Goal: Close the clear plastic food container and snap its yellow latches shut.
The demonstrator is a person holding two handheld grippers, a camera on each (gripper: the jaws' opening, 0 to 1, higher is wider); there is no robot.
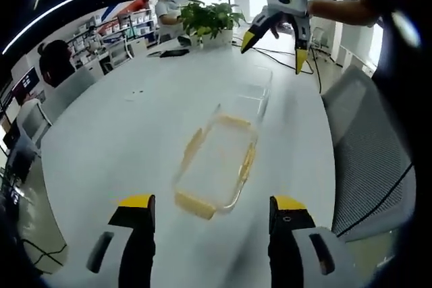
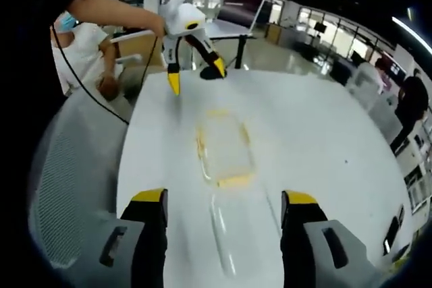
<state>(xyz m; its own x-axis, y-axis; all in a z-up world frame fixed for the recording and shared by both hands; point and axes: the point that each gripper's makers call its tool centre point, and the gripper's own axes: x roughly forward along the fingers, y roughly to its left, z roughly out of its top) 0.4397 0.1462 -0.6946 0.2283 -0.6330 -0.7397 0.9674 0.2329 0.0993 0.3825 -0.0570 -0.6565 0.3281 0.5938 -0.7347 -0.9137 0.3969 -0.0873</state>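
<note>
Left gripper view: left tongs spread wide, empty, above white tabletop. Container lies ahead, lid beyond it, latches undone. Right tongs also released, hovering past lid. Risk: clear lid skids on slick tabletop if nudged off-centre.

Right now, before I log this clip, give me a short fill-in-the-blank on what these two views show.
1. The lid carries latches coloured ____.
2. The container and lid rest on a table coloured ____.
3. The left gripper has its jaws ____.
4. The right gripper holds ____.

Missing words: yellow; white; open; nothing
</note>
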